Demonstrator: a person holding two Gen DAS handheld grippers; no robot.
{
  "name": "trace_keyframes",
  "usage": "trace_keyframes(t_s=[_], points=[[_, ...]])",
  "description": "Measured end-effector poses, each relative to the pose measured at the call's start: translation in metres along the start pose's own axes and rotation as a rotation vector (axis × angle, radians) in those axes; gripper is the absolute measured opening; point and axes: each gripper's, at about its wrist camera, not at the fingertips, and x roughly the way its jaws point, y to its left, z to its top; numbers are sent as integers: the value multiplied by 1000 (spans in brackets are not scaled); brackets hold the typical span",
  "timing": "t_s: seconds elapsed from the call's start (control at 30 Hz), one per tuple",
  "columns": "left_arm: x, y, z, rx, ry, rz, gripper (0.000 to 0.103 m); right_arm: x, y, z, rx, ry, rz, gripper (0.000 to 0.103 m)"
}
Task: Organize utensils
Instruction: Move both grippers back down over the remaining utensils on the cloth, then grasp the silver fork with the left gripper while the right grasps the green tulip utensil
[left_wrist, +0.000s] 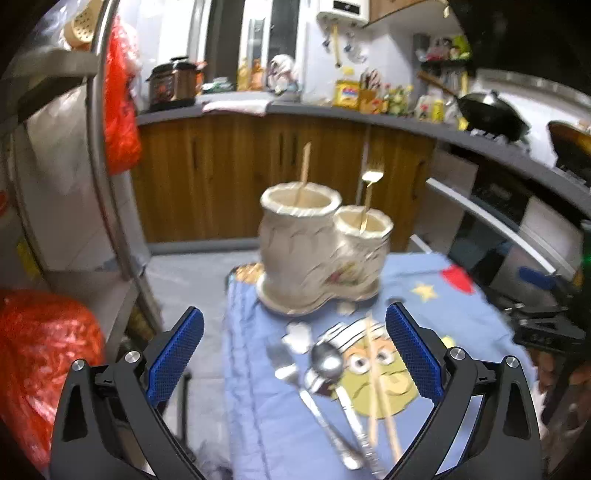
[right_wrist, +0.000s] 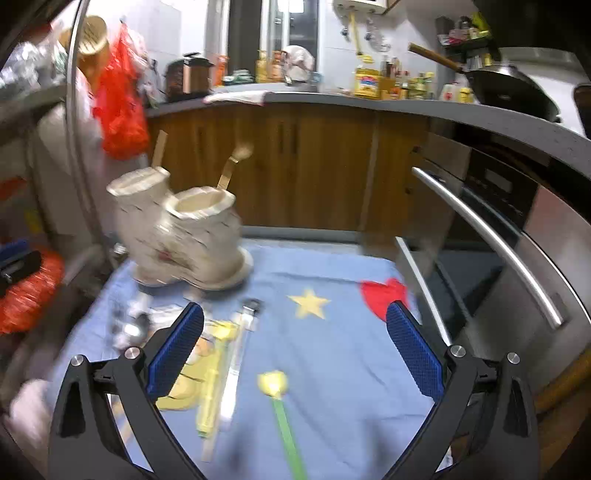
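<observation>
A cream two-cup ceramic utensil holder (left_wrist: 314, 251) stands at the far end of a blue cartoon cloth (left_wrist: 258, 387). Its tall cup holds a wooden chopstick (left_wrist: 305, 170); its short cup holds a gold fork (left_wrist: 369, 192). On the cloth lie a silver fork (left_wrist: 291, 369), a silver spoon (left_wrist: 327, 360) and chopsticks (left_wrist: 380, 387). My left gripper (left_wrist: 294, 354) is open and empty above them. My right gripper (right_wrist: 294, 354) is open and empty over the cloth (right_wrist: 332, 350), with the holder (right_wrist: 184, 236) far left and chopsticks (right_wrist: 221, 373) beside its left finger.
Wooden cabinets (left_wrist: 240, 177) and a grey counter (left_wrist: 332, 110) run behind the table. An oven with steel handles (right_wrist: 491, 236) stands at the right. Red plastic bags (left_wrist: 40, 362) and a metal rack pole (left_wrist: 107, 166) are at the left. A black wok (left_wrist: 491, 110) sits on the stove.
</observation>
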Motion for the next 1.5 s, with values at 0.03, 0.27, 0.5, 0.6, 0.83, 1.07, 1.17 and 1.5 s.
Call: trace_keyframes(t_s=[0.03, 0.27, 0.5, 0.6, 0.83, 1.07, 1.17, 1.5], points=[[3, 1, -3, -2, 12, 9, 98, 4, -2, -6, -7, 9, -8, 98], [25, 2, -43, 12, 79, 95, 98, 23, -9, -49, -40, 135, 41, 97], [40, -5, -67, 2, 120, 91, 98, 31, -4, -75, -35, 231, 110, 88], [50, -11, -70, 35, 174, 91, 98, 38, -1, -76, -53, 263, 97, 72], [59, -18, -66, 74, 237, 52, 96, 46, -2, -74, -40, 302, 138, 37], [70, -13, -61, 8, 301, 11, 69, 49, 6, -72, -80, 326, 190, 19], [78, -15, -63, 6, 335, 7, 54, 51, 5, -73, -83, 335, 193, 19], [91, -17, -64, 4, 361, 20, 23, 57, 0, -70, -64, 358, 229, 18]])
